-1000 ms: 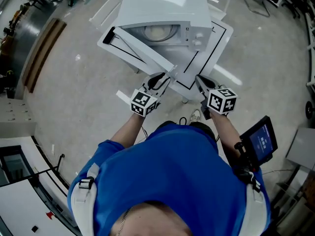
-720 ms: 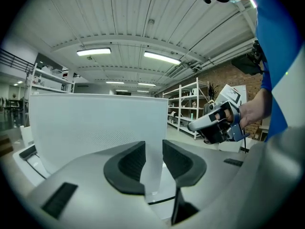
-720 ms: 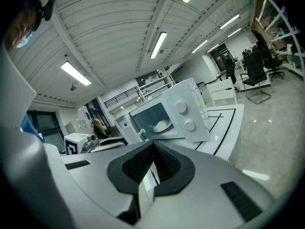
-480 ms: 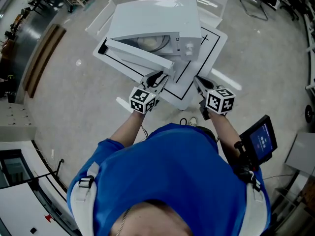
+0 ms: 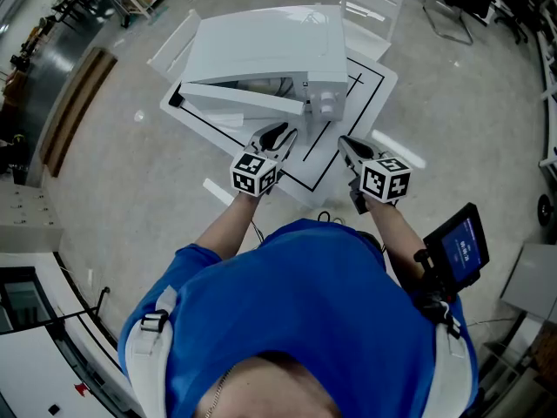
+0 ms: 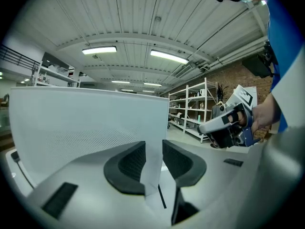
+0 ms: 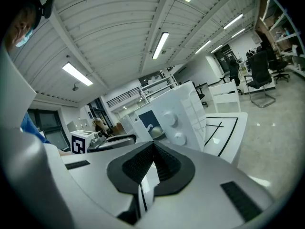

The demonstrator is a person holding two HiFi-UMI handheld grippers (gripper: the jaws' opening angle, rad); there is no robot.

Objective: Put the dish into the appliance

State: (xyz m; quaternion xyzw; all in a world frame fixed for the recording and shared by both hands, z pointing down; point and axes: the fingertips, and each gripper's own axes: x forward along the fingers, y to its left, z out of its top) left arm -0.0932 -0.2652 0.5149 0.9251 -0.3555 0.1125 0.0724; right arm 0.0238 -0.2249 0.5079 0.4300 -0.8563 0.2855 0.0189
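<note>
White table (image 5: 367,92) with black lines carries a white microwave (image 5: 265,46), its door (image 5: 239,101) standing partly ajar. A pale dish (image 7: 157,131) sits inside the microwave cavity, seen through the gap in the right gripper view. The left gripper (image 5: 277,133) is just beside the door's free end with its jaws part-way apart and nothing clamped; the right gripper (image 5: 348,144) is over the table edge, jaw tips together, empty.

Glossy grey floor (image 5: 113,190); ribbed ceiling (image 6: 143,13), strip lights (image 6: 167,56); metal shelving (image 6: 189,109).
</note>
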